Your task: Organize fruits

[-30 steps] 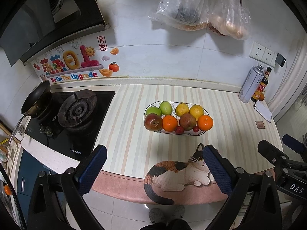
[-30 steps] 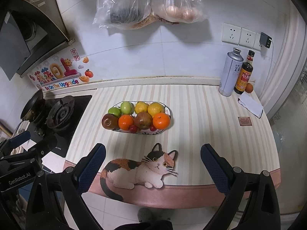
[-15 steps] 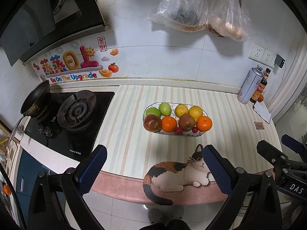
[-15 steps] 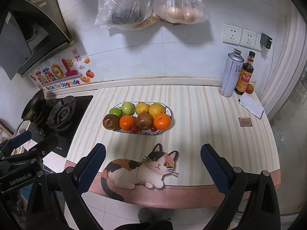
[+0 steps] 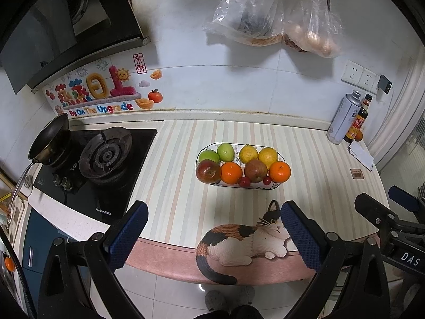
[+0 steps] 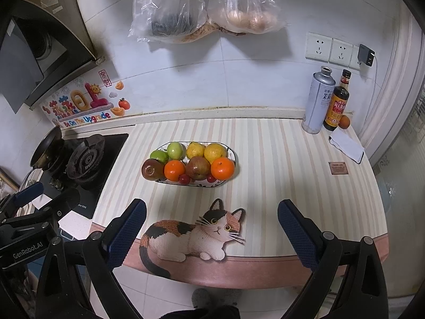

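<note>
**Both grippers held wide over the counter's edge, fruit dish straight ahead**

The left gripper (image 5: 212, 228) hangs in front of the counter with its jaws spread wide and nothing between them. The right gripper (image 6: 212, 227) is held the same way, jaws far apart and empty. Each one's blue fingertips (image 6: 127, 228) sit low, above the near edge of the striped mat (image 6: 279, 175).

The fruit dish (image 5: 212, 184) lies ahead of both grippers, well apart from the fingertips, a little to the right of center for the left gripper and left of center for the right one. In its far row are two green apples (image 5: 225, 152) and two yellow citrus fruits (image 5: 268, 155). In the near row sit a dark red apple (image 5: 208, 171), an orange (image 5: 231, 172), a brownish-red apple (image 5: 255, 170) and a second orange (image 5: 279, 171). Two small red fruits (image 5: 244, 181) peep out at the near rim, mostly hidden behind the bigger ones; I cannot tell what they are. The dish itself is nearly covered, only its rim showing.

Between the dish and the grippers lies a cat-shaped picture (image 6: 191, 235), its tail hanging over the counter's pink edge; the left gripper's right finger cuts off part of its face. To the left are a gas stove (image 5: 105, 156) and a dark pan (image 5: 49, 139). Far right, by the wall, stand a grey can (image 6: 318, 101) and a sauce bottle (image 6: 337, 103), with a small orange fruit (image 6: 344, 121) half hidden behind the bottle. Two plastic bags (image 6: 207, 2) hang on the wall, their contents blurred.
</note>
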Action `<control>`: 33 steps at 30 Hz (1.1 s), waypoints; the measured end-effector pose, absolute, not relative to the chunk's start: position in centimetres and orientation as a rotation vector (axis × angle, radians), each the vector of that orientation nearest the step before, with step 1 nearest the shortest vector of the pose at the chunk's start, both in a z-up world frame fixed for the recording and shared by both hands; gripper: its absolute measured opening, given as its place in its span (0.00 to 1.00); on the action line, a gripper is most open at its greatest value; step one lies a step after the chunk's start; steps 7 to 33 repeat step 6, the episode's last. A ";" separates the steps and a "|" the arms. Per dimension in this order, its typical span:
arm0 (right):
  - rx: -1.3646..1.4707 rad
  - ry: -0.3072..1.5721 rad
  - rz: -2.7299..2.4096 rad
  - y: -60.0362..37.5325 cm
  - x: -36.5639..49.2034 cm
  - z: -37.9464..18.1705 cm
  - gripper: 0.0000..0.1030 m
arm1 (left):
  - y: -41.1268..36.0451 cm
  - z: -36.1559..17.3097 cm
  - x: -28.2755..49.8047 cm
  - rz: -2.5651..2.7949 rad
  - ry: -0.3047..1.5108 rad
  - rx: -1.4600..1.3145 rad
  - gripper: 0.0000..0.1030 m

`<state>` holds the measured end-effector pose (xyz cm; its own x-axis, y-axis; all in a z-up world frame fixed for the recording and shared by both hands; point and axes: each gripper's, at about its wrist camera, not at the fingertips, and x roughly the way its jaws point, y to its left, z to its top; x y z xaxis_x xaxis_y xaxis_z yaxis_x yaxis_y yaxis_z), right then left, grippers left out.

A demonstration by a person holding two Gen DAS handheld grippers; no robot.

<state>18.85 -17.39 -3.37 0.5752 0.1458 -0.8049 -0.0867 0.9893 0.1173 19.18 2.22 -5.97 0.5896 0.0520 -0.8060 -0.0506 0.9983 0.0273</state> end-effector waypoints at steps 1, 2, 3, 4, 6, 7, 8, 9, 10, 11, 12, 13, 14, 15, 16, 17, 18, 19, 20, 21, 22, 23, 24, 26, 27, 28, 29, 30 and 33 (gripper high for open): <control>0.067 0.949 0.136 -17.4 18.9 -3.4 0.98 | 2.2 -6.0 19.1 0.060 0.937 0.001 1.00; 0.067 0.949 0.137 -17.4 18.9 -3.4 0.98 | 2.2 -6.0 19.1 0.059 0.937 0.000 1.00; 0.068 0.948 0.136 -17.4 18.8 -3.4 0.98 | 2.0 -5.9 19.1 0.060 0.933 0.000 1.00; 0.067 0.947 0.135 -17.4 18.8 -3.3 0.98 | 2.1 -6.0 19.0 0.059 0.931 0.002 1.00; 0.068 0.948 0.137 -17.4 18.9 -3.4 0.98 | 1.8 -5.8 19.1 0.059 0.927 0.002 1.00; 0.068 0.948 0.137 -17.4 18.9 -3.4 0.98 | 1.8 -5.8 19.1 0.059 0.927 0.002 1.00; 0.068 0.948 0.137 -17.4 18.9 -3.4 0.98 | 1.8 -5.8 19.1 0.059 0.927 0.002 1.00; 0.068 0.948 0.137 -17.4 18.9 -3.4 0.98 | 1.8 -5.8 19.1 0.059 0.927 0.002 1.00; 0.068 0.948 0.137 -17.4 18.9 -3.4 0.98 | 1.8 -5.8 19.1 0.059 0.927 0.002 1.00; 0.068 0.948 0.137 -17.4 18.9 -3.4 0.98 | 1.8 -5.8 19.1 0.059 0.927 0.002 1.00; 0.068 0.948 0.137 -17.4 18.9 -3.4 0.98 | 1.8 -5.8 19.1 0.059 0.927 0.002 1.00; 0.068 0.948 0.137 -17.4 18.9 -3.4 0.98 | 1.8 -5.8 19.1 0.059 0.927 0.002 1.00; 0.068 0.948 0.137 -17.4 18.9 -3.4 0.98 | 1.8 -5.8 19.1 0.059 0.927 0.002 1.00; 0.068 0.948 0.137 -17.4 18.9 -3.4 0.98 | 1.8 -5.8 19.1 0.059 0.927 0.002 1.00; 0.068 0.948 0.137 -17.4 18.9 -3.4 0.98 | 1.8 -5.8 19.1 0.059 0.927 0.002 1.00; 0.068 0.948 0.137 -17.4 18.9 -3.4 0.98 | 1.8 -5.8 19.1 0.059 0.927 0.002 1.00; 0.068 0.948 0.137 -17.4 18.9 -3.4 0.98 | 1.8 -5.8 19.1 0.059 0.927 0.002 1.00; 0.068 0.948 0.137 -17.4 18.9 -3.4 0.98 | 1.8 -5.8 19.1 0.059 0.927 0.002 1.00; 0.068 0.948 0.137 -17.4 18.9 -3.4 0.98 | 1.8 -5.8 19.1 0.059 0.927 0.002 1.00; 0.068 0.948 0.137 -17.4 18.9 -3.4 0.98 | 1.8 -5.8 19.1 0.059 0.927 0.002 1.00; 0.068 0.948 0.137 -17.4 18.9 -3.4 0.98 | 1.8 -5.8 19.1 0.059 0.927 0.002 1.00; 0.068 0.948 0.137 -17.4 18.9 -3.4 0.98 | 1.8 -5.8 19.1 0.059 0.927 0.002 1.00; 0.068 0.948 0.137 -17.4 18.9 -3.4 0.98 | 1.8 -5.8 19.1 0.059 0.927 0.002 1.00; 0.068 0.948 0.137 -17.4 18.9 -3.4 0.98 | 1.8 -5.8 19.1 0.059 0.927 0.002 1.00; 0.068 0.948 0.137 -17.4 18.9 -3.4 0.98 | 1.8 -5.8 19.1 0.059 0.927 0.002 1.00; 0.068 0.948 0.137 -17.4 18.9 -3.4 0.98 | 1.8 -5.8 19.1 0.059 0.927 0.002 1.00; 0.068 0.948 0.137 -17.4 18.9 -3.4 0.98 | 1.8 -5.8 19.1 0.059 0.927 0.002 1.00; 0.068 0.948 0.137 -17.4 18.9 -3.4 0.98 | 1.8 -5.8 19.1 0.059 0.927 0.002 1.00; 0.068 0.948 0.137 -17.4 18.9 -3.4 0.98 | 1.8 -5.8 19.1 0.059 0.927 0.002 1.00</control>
